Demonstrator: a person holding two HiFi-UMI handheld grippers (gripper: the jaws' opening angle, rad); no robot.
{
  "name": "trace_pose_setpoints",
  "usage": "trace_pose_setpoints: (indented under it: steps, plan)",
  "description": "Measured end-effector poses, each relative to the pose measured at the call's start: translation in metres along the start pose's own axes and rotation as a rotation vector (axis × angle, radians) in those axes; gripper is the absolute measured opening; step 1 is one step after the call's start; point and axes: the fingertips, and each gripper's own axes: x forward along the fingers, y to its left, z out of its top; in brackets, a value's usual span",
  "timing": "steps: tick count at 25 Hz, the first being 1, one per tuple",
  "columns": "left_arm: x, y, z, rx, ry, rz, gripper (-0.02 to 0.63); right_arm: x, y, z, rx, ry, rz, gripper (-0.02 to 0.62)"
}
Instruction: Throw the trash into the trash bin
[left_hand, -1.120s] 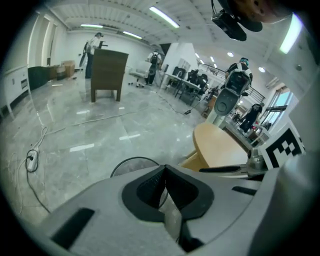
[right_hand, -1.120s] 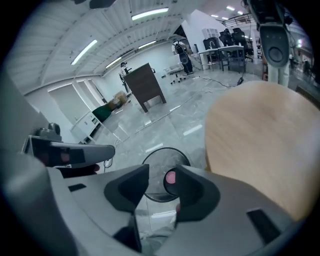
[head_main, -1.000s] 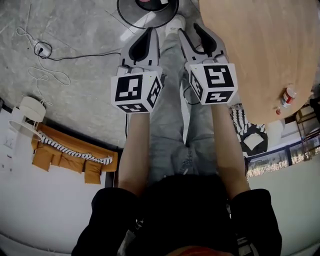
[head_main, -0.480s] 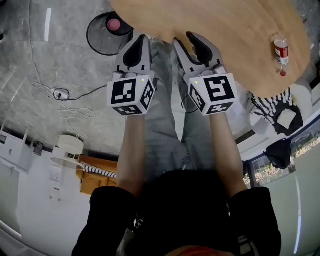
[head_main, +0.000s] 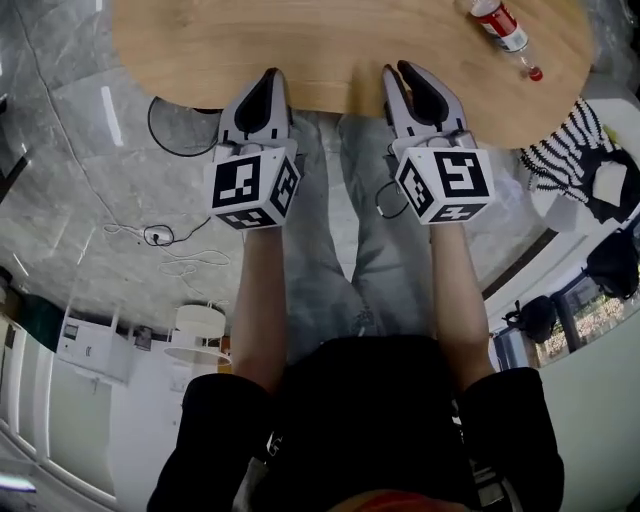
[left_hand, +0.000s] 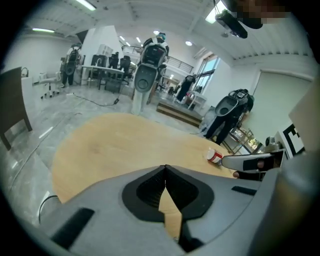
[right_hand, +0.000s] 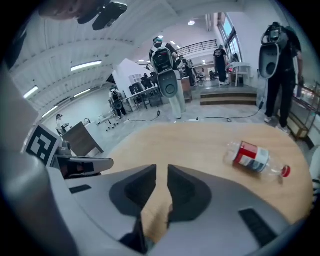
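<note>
Left gripper (head_main: 265, 80): on my feed its jaws are brought together, tips touching, with nothing between them. It hangs over the near edge of the table (head_main: 330, 45).
Right gripper (head_main: 408, 75): I see the jaws closing with a narrow gap left between them. Only bare wood shows through the gap, so it has hold of nothing. It sits beside the left gripper at the same near edge.
Below the grippers: the person's legs in grey trousers (head_main: 330, 250), standing on a grey stone floor with a loose cable (head_main: 155, 235) off to the left.
Table: pale wood with a rounded outline. From what I can see, the bottle is the only thing on it.
Bottle (head_main: 505, 25): clear plastic with a red label and a red cap. It lies on its side on the far right part of the tabletop, well apart from both grippers and nearer the right one.
Beyond the table: in both gripper views I make out a white-and-grey humanoid robot (right_hand: 167, 75) standing on the floor past the far edge.
</note>
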Motion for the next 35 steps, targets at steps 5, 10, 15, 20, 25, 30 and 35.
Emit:
trace_pose_setpoints:
  steps: [5,10,15,20,25,30,35]
  plan:
    - [0.028,-0.061,-0.003,0.036,0.016,-0.037,0.005,-0.031,-0.081,0.0,0.002,-0.019,-0.088,0.063]
    - [0.05,-0.11,-0.003,0.067,0.041,-0.077,0.005,-0.052,-0.143,0.006,-0.06,-0.01,-0.191,0.063]
    - [0.074,-0.148,0.005,0.091,0.054,-0.103,0.005,-0.052,-0.186,0.015,-0.167,0.045,-0.205,0.168]
    - [0.097,-0.169,0.016,0.1,0.057,-0.107,0.005,-0.033,-0.22,0.016,-0.541,0.205,-0.199,0.218]
    - [0.111,-0.17,0.014,0.096,0.076,-0.087,0.005,-0.01,-0.238,-0.002,-0.81,0.39,-0.111,0.235]
    - [0.121,-0.159,0.01,0.079,0.08,-0.059,0.005,0.011,-0.253,-0.007,-0.839,0.457,-0.077,0.239]
    - [0.126,-0.148,0.008,0.051,0.069,-0.038,0.005,0.026,-0.253,-0.018,-0.854,0.503,-0.03,0.241]
